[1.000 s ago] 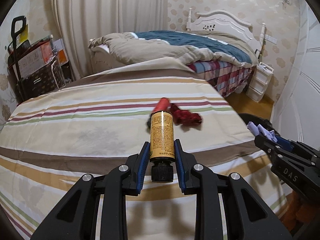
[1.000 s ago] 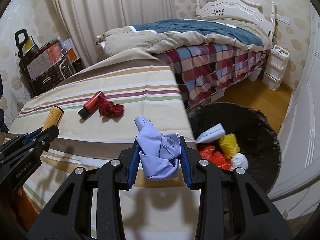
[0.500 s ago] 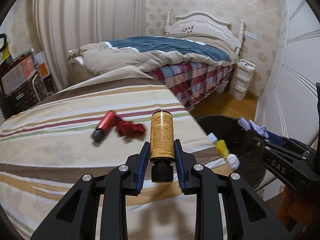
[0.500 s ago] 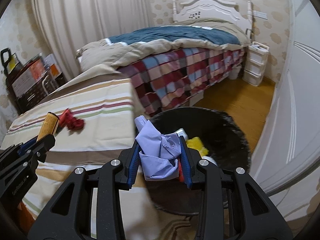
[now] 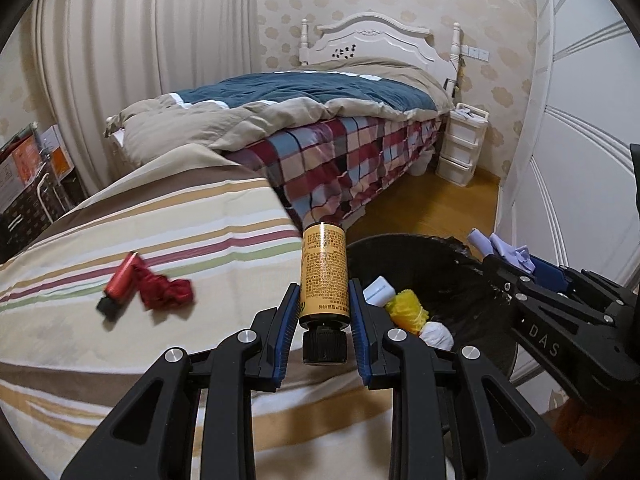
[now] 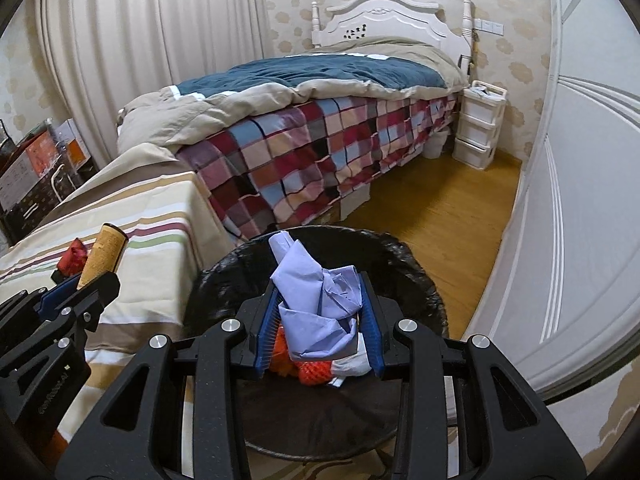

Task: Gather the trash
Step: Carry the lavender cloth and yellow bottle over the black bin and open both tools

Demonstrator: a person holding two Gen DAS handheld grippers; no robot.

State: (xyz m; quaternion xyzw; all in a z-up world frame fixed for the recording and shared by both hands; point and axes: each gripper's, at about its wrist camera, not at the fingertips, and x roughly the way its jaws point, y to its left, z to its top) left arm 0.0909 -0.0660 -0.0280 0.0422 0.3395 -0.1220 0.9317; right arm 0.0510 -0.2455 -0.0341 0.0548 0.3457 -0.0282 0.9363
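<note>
Black claw (image 5: 323, 320) frames, blue pads, silver screws.

Two grippers: left (image 5: 323, 309), right (image 6: 318, 320). One yellow bottle (image 5: 323, 276), one lilac paper wad (image 6: 316, 304), one bin (image 5: 448, 264) at right. On the striped cloth (image 5: 160, 240), left: one red bottle (image 5: 119, 285), one red wad (image 5: 166, 293). One bed (image 5: 320, 120) far.

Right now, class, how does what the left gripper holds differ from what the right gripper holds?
The left gripper clamps a rigid yellow bottle with a black cap; the right gripper clamps soft, crumpled lilac paper. The bottle sits beside the black bin, the paper over it. Both are held trash.
</note>
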